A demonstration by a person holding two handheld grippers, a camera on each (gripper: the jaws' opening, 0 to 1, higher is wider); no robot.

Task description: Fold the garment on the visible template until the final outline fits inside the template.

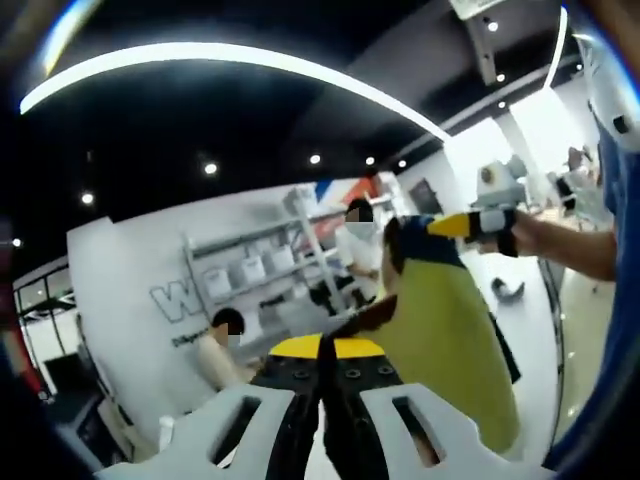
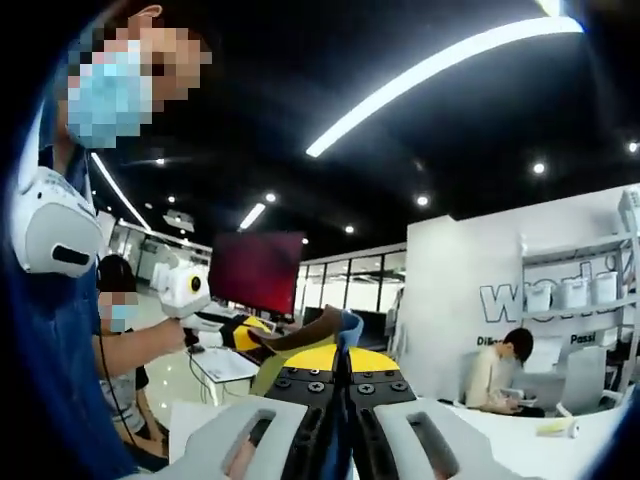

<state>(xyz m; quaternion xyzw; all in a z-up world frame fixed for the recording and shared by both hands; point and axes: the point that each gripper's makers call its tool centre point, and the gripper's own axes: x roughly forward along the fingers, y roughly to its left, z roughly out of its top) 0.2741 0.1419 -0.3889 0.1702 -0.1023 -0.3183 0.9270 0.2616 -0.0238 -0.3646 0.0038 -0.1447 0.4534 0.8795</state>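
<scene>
The garment (image 1: pixel 450 350) was olive-yellow with dark trim and a blue edge near its top. It hung in the air, stretched between the 2 grippers and lifted up toward the ceiling. In the right gripper view its pinched edge (image 2: pixel 318 343) showed brown and blue.

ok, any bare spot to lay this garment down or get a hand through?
Bare white tabletop lies between the right gripper and a small tube. It is crowded mid-air: the garment hangs between it and the left gripper, both shut on it.
</scene>
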